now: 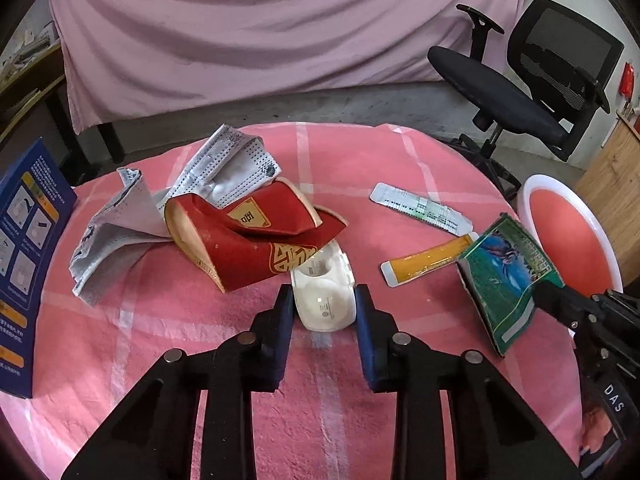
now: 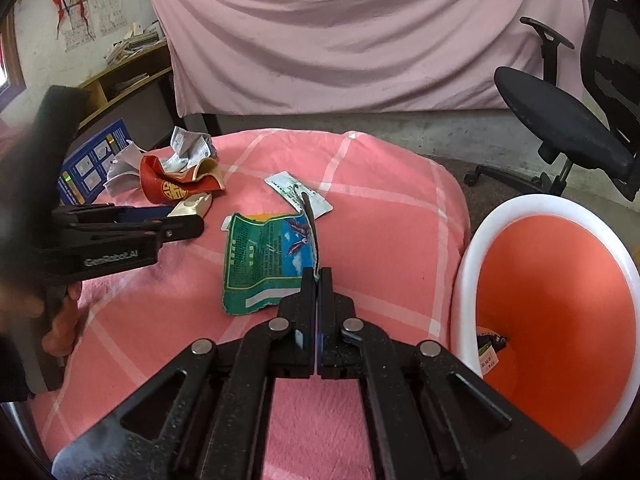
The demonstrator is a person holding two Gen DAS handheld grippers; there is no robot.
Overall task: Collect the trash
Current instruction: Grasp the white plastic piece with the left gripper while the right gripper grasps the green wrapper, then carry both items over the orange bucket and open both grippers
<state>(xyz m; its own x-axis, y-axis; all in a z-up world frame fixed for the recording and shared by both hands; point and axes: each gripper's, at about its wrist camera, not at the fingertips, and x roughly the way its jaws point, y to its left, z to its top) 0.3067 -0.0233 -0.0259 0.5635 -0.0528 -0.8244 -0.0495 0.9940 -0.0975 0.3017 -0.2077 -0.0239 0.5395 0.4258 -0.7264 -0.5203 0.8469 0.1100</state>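
My left gripper (image 1: 323,300) is open, its blue pads on either side of a white plastic container (image 1: 324,296) on the pink cloth; I cannot tell if they touch it. A crushed red paper cup (image 1: 248,240) lies on its far end, with grey face masks (image 1: 160,200) behind. My right gripper (image 2: 318,274) is shut on a torn green wrapper (image 2: 266,260), held above the table; it also shows in the left wrist view (image 1: 506,280). An orange sachet (image 1: 428,260) and a white strip packet (image 1: 420,208) lie on the cloth.
An orange bin with a white rim (image 2: 552,312) stands to the right of the table, with some trash at its bottom. A blue box (image 1: 24,260) stands at the table's left edge. A black office chair (image 1: 520,92) is behind on the right.
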